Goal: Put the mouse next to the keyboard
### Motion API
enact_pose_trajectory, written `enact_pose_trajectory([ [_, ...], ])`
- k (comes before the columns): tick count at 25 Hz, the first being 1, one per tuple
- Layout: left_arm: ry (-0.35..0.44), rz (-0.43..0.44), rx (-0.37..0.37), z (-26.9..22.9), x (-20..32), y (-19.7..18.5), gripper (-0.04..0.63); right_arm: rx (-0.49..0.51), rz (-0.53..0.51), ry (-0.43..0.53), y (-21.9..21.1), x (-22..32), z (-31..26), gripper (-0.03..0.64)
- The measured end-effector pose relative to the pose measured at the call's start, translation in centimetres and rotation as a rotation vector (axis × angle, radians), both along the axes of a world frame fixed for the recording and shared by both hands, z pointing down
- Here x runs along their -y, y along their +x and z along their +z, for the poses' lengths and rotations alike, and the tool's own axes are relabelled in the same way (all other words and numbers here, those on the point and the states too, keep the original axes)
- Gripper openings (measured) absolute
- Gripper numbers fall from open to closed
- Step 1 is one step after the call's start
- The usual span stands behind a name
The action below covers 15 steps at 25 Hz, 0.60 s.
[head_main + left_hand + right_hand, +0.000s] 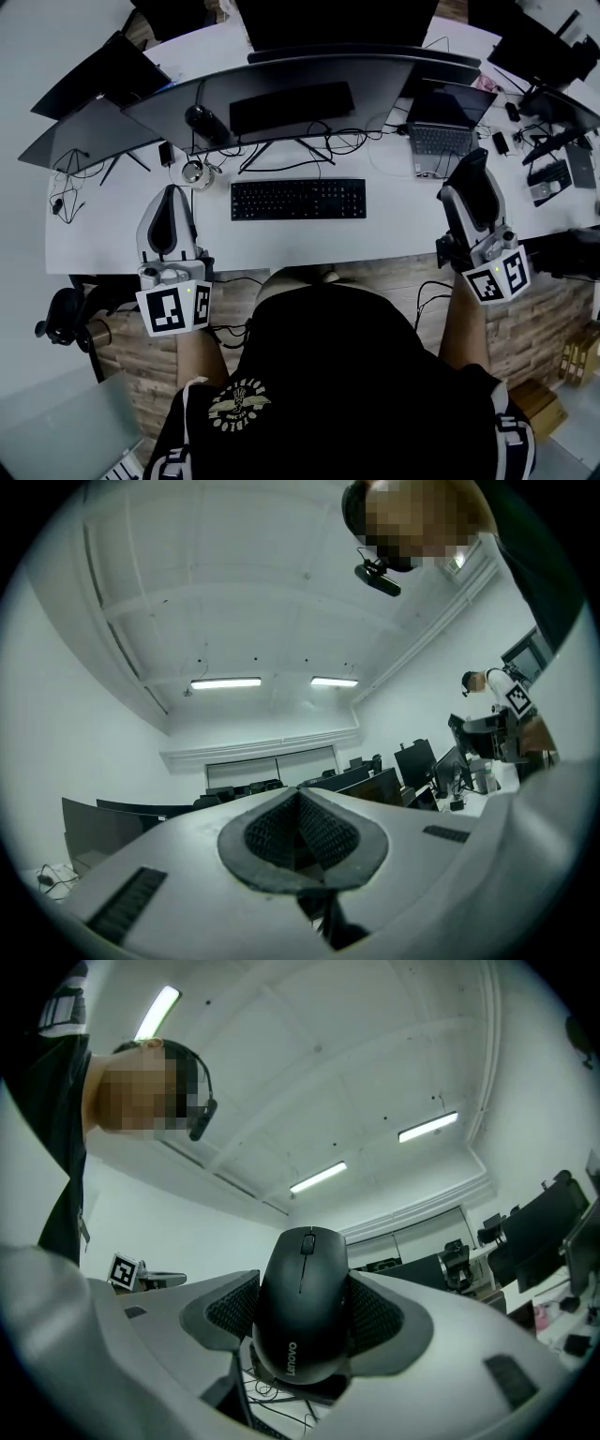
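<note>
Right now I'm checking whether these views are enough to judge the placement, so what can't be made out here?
The mouse: unseen in the head view, hidden behind the right claw; its underside faces away in the right gripper view.
The keyboard: absent from both gripper views, which point up at the ceiling.
The small dark items far right in the head view: too small to identify.

Desk overview from above.
Finds black keyboard [298,199] centred on white desk [394,230], left gripper [172,195] and right gripper [472,164] flanking it near front edge.
</note>
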State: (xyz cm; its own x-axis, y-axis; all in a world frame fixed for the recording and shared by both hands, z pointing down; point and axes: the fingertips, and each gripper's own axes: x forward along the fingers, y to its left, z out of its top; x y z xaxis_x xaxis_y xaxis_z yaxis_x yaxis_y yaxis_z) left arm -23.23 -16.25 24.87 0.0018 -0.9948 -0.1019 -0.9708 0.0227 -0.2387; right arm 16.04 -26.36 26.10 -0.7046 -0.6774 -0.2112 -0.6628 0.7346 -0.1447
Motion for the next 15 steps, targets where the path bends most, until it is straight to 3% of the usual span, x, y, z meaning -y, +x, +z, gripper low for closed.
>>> enact_pose_trajectory([
  [8,-0.005,-0.018,0.049,-0.5,0.0,-0.5,0.002,-0.041,0.019,-0.146,-0.4,1.9,4.7,0.294],
  [15,0.007,-0.013,0.061,-0.8,1.6,-2.4,0.002,-0.065,0.020,-0.218,-2.2,2.7,7.6,0.295],
])
